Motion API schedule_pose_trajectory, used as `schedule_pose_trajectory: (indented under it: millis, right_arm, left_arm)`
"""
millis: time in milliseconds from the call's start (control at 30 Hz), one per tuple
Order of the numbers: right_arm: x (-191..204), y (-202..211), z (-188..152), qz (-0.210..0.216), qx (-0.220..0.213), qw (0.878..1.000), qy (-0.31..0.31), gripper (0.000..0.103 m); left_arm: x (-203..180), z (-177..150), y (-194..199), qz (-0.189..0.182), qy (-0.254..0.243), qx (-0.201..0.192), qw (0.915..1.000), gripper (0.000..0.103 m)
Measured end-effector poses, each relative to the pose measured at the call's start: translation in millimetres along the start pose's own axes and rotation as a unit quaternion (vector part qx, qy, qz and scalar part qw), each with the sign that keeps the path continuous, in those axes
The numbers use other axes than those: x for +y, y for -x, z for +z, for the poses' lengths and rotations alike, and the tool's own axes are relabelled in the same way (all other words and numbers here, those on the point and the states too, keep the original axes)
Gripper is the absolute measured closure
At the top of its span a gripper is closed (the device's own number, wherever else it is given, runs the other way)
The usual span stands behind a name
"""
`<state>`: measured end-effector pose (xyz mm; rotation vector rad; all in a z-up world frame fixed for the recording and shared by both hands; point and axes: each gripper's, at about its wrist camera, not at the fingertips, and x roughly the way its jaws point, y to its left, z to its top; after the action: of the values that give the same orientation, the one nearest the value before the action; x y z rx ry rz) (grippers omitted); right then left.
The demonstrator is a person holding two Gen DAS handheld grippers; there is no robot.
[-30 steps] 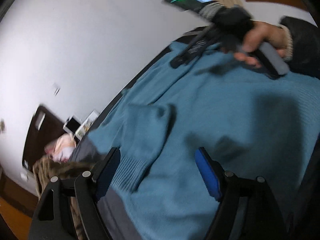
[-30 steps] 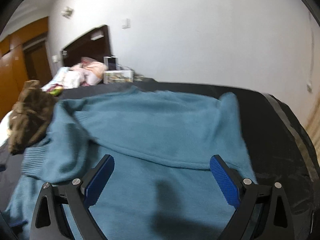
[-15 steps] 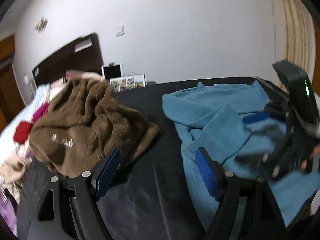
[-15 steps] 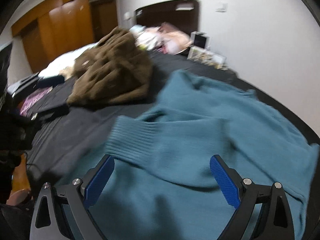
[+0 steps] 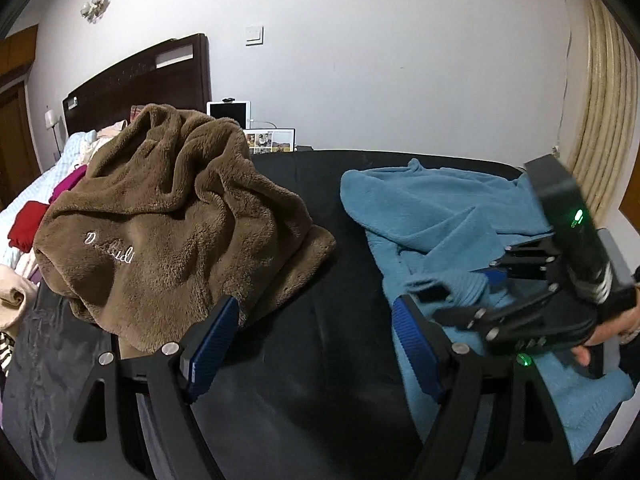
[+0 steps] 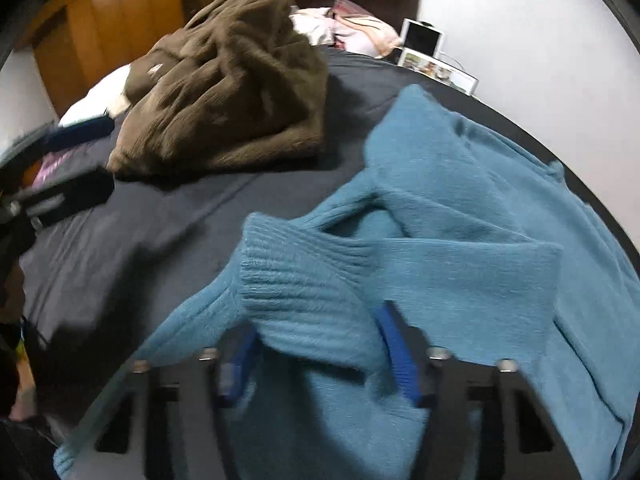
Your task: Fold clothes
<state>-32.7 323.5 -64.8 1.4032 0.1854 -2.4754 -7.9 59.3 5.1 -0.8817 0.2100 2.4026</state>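
A blue knit sweater [image 5: 440, 208] [image 6: 480, 200] lies spread on the black bed sheet [image 5: 320, 360], one sleeve folded across its body. My right gripper [image 6: 316, 328] is shut on that sleeve's ribbed cuff [image 6: 304, 280], and the cuff bunches up between the blue pads. The left wrist view shows the right gripper [image 5: 464, 286] at the sweater's near left edge, held by a hand [image 5: 608, 328]. My left gripper [image 5: 316, 308] hangs open over bare sheet, between the sweater and a brown fleece garment [image 5: 168, 216], holding nothing.
The brown fleece [image 6: 232, 80] is heaped left of the sweater. More clothes [image 5: 24, 224] lie at the far left by a dark headboard [image 5: 140, 76]. A tablet and photo frame [image 5: 230, 114] stand against the wall. A curtain [image 5: 600, 100] hangs at the right, and a wooden wardrobe [image 6: 100, 28] stands beyond the bed.
My right gripper moved in low over the folded sleeve and shut on its cuff. My left gripper swung off the sweater to the bare sheet and stayed open.
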Motion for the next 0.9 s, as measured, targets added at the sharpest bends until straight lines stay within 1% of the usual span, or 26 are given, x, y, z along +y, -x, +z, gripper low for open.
schedule_pose_trajectory:
  millis: [100,267,333,467,567,600,800,833,867,900]
  right_arm:
    - [-14,6,0,0.012,-0.003,0.999,-0.038,0.066]
    - [-38,22,-1,0.029,-0.028,0.995,-0.093,0.067]
    - [-46,27,0,0.012,-0.040,0.994,-0.100,0.067]
    - [-53,24,5,-0.025,-0.052,0.994,-0.097,0.067]
    - [-52,16,7,-0.020,-0.053,0.994,-0.088,0.065]
    - [-50,14,8,-0.020,-0.054,0.995,-0.080,0.059]
    - [-48,6,13,-0.044,-0.059,0.996,-0.045,0.059]
    - [-48,7,13,-0.045,-0.058,0.996,-0.046,0.061]
    - [-50,8,15,-0.044,-0.056,0.996,-0.049,0.070]
    - [-51,8,17,-0.043,-0.055,0.996,-0.051,0.085]
  left_arm:
    - [2,2,-6,-0.001,0.003,0.005,1.0000,0.021]
    - [-3,6,-17,-0.006,0.001,0.015,0.9999,0.020]
    - [-6,8,-21,-0.008,-0.001,0.019,0.9998,0.020]
    - [-14,13,-28,-0.016,-0.005,0.023,0.9996,0.020]
    - [-20,14,-34,-0.020,-0.010,0.027,0.9994,0.020]
    - [-21,14,-35,-0.020,-0.011,0.029,0.9993,0.020]
    - [-24,14,-45,-0.021,-0.013,0.042,0.9988,0.020]
    - [-24,14,-47,-0.020,-0.011,0.044,0.9988,0.020]
    - [-23,14,-48,-0.020,-0.010,0.045,0.9987,0.020]
    - [-22,15,-50,-0.020,-0.009,0.047,0.9987,0.020]
